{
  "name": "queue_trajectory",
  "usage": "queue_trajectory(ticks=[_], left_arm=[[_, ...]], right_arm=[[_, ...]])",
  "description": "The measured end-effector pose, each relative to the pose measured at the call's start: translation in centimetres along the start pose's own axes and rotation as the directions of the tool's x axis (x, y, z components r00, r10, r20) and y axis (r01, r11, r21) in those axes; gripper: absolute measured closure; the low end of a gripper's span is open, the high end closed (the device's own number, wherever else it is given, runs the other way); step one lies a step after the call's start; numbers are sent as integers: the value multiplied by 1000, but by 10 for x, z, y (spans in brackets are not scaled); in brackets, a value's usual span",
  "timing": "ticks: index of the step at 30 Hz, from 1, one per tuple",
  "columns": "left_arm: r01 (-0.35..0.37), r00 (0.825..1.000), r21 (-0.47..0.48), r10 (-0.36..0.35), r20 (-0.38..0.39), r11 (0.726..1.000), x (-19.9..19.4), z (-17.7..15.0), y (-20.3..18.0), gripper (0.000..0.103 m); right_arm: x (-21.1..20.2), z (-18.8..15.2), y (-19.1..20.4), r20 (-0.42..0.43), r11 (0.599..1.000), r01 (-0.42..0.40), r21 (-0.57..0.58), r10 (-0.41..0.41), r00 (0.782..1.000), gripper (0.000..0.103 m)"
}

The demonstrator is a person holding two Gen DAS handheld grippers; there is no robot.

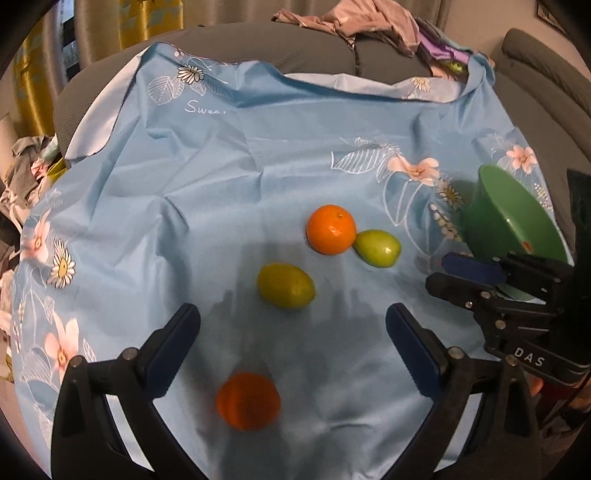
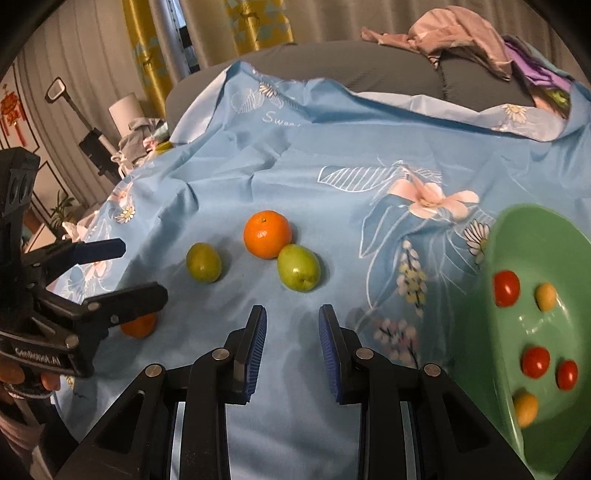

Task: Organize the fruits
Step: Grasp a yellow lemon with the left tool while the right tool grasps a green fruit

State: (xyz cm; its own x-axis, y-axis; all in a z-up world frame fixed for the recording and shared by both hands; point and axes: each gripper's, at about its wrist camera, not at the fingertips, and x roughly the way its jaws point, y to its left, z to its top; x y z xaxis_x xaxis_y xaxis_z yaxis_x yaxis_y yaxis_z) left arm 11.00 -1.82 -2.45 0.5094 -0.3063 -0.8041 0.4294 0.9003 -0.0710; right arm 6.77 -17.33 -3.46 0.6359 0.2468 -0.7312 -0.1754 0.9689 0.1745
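On the blue flowered cloth (image 1: 221, 177) lie two oranges and two green fruits. My left gripper (image 1: 291, 325) is open above the near orange (image 1: 247, 400), with a green fruit (image 1: 286, 285) just ahead. The far orange (image 1: 330, 229) touches the second green fruit (image 1: 378, 248). My right gripper (image 2: 291, 321) is open and empty, a little short of that green fruit (image 2: 298, 267) and orange (image 2: 266, 233). The green bowl (image 2: 532, 236) at the right holds several small red and yellow tomatoes (image 2: 506, 288). The left gripper also shows in the right wrist view (image 2: 140, 269), over the near orange (image 2: 139, 325).
A grey sofa (image 1: 314, 48) with a heap of clothes (image 1: 369, 22) lies behind the cloth. Yellow curtains (image 2: 258, 22) and more clothes (image 2: 140, 140) are at the far left. The right gripper shows in the left wrist view (image 1: 461, 273) by the bowl (image 1: 495, 206).
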Motion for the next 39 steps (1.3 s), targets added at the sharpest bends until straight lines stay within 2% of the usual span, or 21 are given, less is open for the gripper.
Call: queue_trajectory(ticks=[9, 12, 16, 21, 23, 31, 39], left_arm=[[-40, 995, 48, 44, -90, 998, 34, 12, 2, 11], [-41, 991, 52, 47, -122, 998, 46, 16, 6, 16], [-69, 984, 73, 79, -160, 995, 61, 17, 9, 27], [-47, 983, 63, 57, -177, 997, 68, 15, 12, 44], [-22, 983, 55, 32, -182, 998, 70, 14, 13, 55], [-3, 987, 41, 9, -162, 999, 68, 14, 13, 57], [1, 988, 26, 3, -155, 1000, 68, 14, 15, 57]], right_arm=[[39, 22, 1, -74, 1000, -19, -10, 18, 997, 74], [43, 27, 2, -66, 999, 14, -32, -16, 998, 68], [52, 32, -3, -87, 998, 52, -35, -55, 995, 68], [60, 38, -8, -89, 995, 82, -53, -86, 992, 68], [62, 41, -11, -84, 996, 76, -48, -80, 993, 68], [68, 46, -11, -92, 995, 75, -70, -82, 992, 63], [81, 47, -8, -163, 992, 80, -97, -95, 982, 62]])
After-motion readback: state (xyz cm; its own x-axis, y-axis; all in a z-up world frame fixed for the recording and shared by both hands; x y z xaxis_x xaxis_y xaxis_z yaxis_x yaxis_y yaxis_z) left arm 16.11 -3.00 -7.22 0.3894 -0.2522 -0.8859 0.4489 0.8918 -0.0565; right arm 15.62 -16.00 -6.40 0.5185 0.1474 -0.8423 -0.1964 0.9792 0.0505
